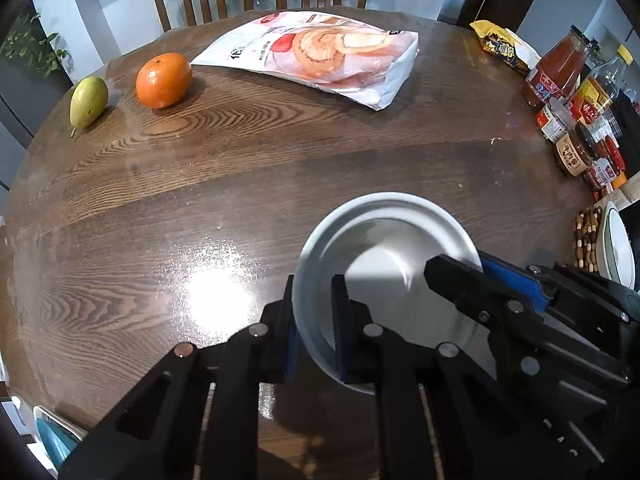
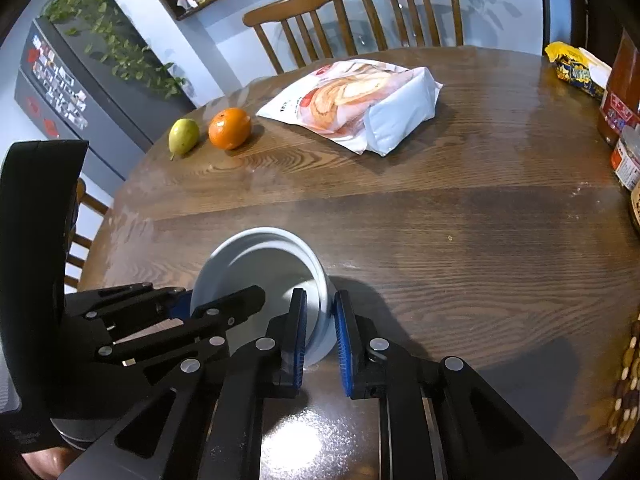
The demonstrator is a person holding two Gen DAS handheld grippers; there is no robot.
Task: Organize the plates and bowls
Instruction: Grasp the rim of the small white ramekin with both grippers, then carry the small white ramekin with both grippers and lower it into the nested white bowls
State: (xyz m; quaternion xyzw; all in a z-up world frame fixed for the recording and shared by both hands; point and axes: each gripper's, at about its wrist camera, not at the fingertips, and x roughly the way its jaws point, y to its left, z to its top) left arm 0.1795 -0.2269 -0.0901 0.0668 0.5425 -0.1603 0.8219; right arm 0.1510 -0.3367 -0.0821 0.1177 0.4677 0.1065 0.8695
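— Progress? White round ceramic bowl (image 1: 384,276) on brown wooden worktop (image 1: 200,200), left gripper (image 1: 316,328) and right gripper (image 2: 320,336) jaws each astride its rim.

— Right jaws not yet closed; left, cannot tell. Stacking probably still ahead.

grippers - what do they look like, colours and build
Both are matt black linkage frames with round silver pivot pins. The left gripper and right gripper each carry flat fingers faced with blue ribbed pads. No cables, sleeves or readable markings show.
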